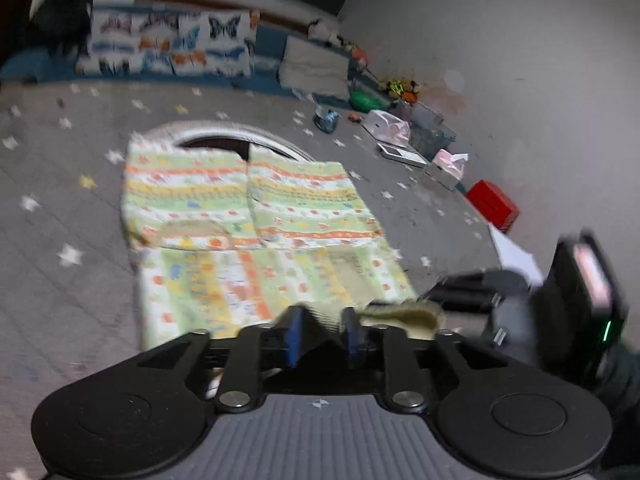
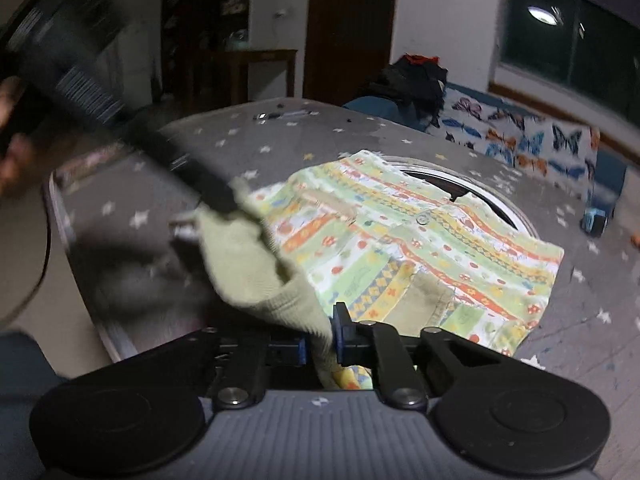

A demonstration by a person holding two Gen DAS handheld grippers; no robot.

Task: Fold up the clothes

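Count: 1 patterned shirt (image 1: 248, 216) on 1 star-print bed cover (image 1: 60, 184), 1 button (image 2: 422, 220) visible on it. 2 tongs: left tongs (image 1: 320, 336), right tongs (image 2: 320, 340). 1 butterfly-print cushion (image 1: 172, 42), 1 pale pillow (image 1: 314, 66). Along the wall: 1 red box (image 1: 493, 205), 2 pink tissue packs (image 1: 390, 125) (image 1: 447, 164), 1 green item (image 1: 365, 101), rest of the clutter too blurred to count

I'm in a home bedroom — star-print bed sheet (image 1: 48, 184), butterfly pillow (image 1: 168, 44), wooden door (image 2: 348, 28), dark window (image 2: 560, 32) — toys (image 1: 400, 90) along the wall.
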